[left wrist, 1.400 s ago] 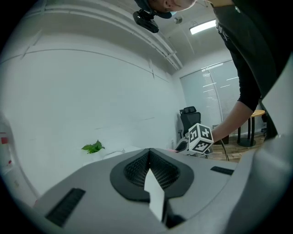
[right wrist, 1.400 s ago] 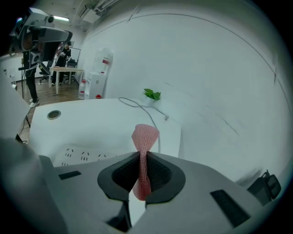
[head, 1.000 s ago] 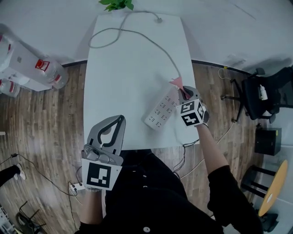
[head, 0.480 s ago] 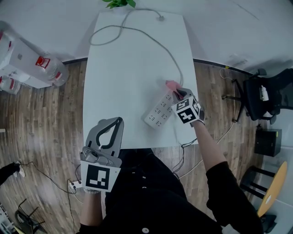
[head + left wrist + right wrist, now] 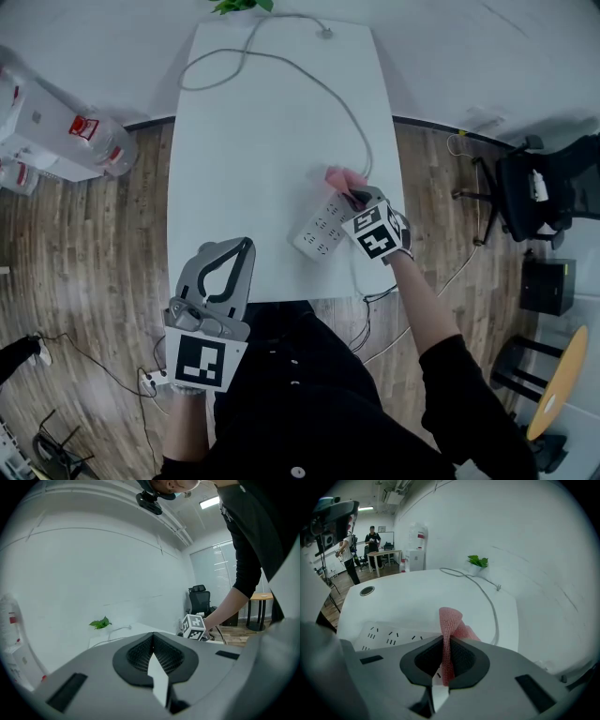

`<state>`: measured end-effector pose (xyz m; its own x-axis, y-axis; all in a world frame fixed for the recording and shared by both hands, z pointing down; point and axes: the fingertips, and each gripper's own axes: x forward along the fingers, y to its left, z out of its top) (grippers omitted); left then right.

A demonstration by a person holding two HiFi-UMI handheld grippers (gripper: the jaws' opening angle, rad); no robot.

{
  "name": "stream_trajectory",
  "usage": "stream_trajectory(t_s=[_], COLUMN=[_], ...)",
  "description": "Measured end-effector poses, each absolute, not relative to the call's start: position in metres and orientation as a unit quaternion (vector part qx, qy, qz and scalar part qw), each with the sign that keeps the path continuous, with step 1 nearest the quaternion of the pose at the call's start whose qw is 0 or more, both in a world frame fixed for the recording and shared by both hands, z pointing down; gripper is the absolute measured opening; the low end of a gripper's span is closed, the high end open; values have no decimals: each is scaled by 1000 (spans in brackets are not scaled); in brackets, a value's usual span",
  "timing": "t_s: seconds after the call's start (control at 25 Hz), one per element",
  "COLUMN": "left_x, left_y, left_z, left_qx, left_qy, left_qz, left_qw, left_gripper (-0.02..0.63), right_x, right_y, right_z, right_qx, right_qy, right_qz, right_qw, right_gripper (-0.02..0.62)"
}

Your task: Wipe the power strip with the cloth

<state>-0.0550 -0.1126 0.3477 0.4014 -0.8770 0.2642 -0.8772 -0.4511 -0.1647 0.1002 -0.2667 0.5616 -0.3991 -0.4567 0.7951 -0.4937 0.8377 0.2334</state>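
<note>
Change: we see pink mesh cloth (image 5: 336, 176) shifted left along white power strip (image 5: 319, 230).
Right gripper (image 5: 353, 197): pinching cloth, wiping.
Left gripper (image 5: 225, 272): closed, empty.

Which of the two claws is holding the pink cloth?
The right claw, shut on the pink woven cloth above the white power strip; the left claw is shut and empty.

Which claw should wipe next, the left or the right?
Right, most likely. The right claw is shut on the pink cloth, right at the power strip. The left claw is shut on nothing, near the table's front edge, apart from the strip.
</note>
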Motion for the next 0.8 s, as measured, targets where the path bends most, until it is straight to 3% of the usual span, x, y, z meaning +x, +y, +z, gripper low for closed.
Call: stream_trajectory(t_s=[0.8], left_x=[-59], left_y=[-106], left_z=[347], left_qx=[845], left_qy=[-513], left_qz=[150], left_qw=[-4], left_gripper=[14], right_x=[61], right_y=[-195], right_z=[562], right_qx=[237], right_qy=[-859], right_qz=[57], right_qw=[451], right_gripper=[50])
